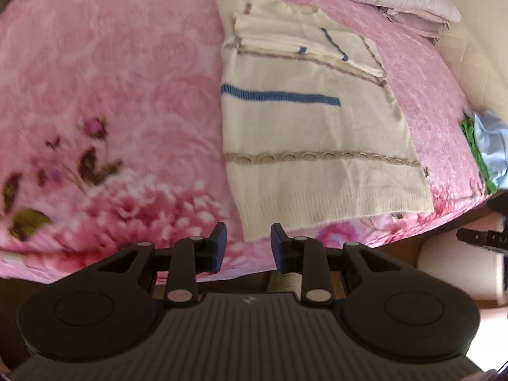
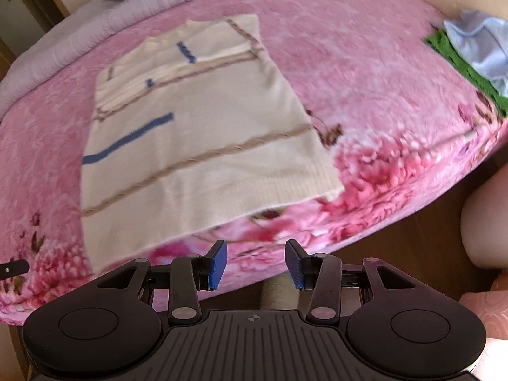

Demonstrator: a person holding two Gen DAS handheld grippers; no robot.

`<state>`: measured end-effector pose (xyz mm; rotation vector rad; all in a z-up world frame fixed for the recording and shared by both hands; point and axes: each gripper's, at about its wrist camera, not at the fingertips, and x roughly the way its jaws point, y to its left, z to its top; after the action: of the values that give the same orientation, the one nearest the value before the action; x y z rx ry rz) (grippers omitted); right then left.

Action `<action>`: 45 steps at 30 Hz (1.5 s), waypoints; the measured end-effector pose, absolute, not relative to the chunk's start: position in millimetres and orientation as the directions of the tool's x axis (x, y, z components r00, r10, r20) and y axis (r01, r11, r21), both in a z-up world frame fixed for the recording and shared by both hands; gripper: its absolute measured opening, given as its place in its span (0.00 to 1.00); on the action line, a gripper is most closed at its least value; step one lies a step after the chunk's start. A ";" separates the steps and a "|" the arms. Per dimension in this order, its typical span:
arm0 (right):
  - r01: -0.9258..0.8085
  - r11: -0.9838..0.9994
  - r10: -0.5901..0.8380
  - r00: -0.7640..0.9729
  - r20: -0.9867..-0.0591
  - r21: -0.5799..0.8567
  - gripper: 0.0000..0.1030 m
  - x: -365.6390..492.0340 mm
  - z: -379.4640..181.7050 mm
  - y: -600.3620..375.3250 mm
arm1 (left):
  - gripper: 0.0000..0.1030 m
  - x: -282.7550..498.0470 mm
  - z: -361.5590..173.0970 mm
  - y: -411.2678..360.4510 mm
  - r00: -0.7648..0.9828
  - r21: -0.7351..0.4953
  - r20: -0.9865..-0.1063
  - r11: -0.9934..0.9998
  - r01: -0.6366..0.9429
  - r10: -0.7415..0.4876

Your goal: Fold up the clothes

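Both tongs empty, jaws spread: left gripper [image 1: 248, 240] and right gripper [image 2: 256, 255] hover off the bed's near edge. Just ahead, cream sweater [image 1: 317, 146] lies flat on pink blanket [image 1: 127, 79], sleeves already folded across its far end; body's lengthwise fold remains, I judge. Far right, green and blue clothes [image 2: 476, 50] lie heaped.

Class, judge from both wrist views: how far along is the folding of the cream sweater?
Done: the cream sweater lies flat on the pink blanket, sleeves folded in across the chest. In hand: nothing; left gripper and right gripper are open near its hem. Left: folding the body up.
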<state>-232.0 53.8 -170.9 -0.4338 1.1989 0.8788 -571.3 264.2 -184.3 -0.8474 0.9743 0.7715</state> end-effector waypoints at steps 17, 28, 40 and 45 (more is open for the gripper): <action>-0.730 0.604 0.451 -0.019 -0.892 0.320 0.43 -73.1 -278.7 89.2 | 0.26 -570.1 -312.1 323.8 0.511 -0.503 -0.851 0.089 -0.860 0.124; -0.599 0.599 0.531 -0.199 -0.824 0.531 0.43 -32.4 -317.3 80.6 | 0.31 -568.7 -333.3 321.9 0.611 -0.606 -0.784 0.081 -0.791 0.106; -0.560 0.499 0.579 -0.352 -0.735 0.661 0.20 -13.1 -336.3 90.3 | 0.06 -567.9 -350.3 323.2 0.657 -0.645 -0.745 0.127 -0.754 0.117; -0.684 0.451 0.523 -0.319 -0.791 0.574 0.06 -24.3 -312.8 98.6 | 0.04 -562.6 -333.1 322.0 0.655 -0.627 -0.744 0.198 -0.753 0.133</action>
<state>-24.3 98.6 -312.8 -0.1511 1.4575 1.2154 -562.6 322.0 -333.1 -1.2233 0.6186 0.6777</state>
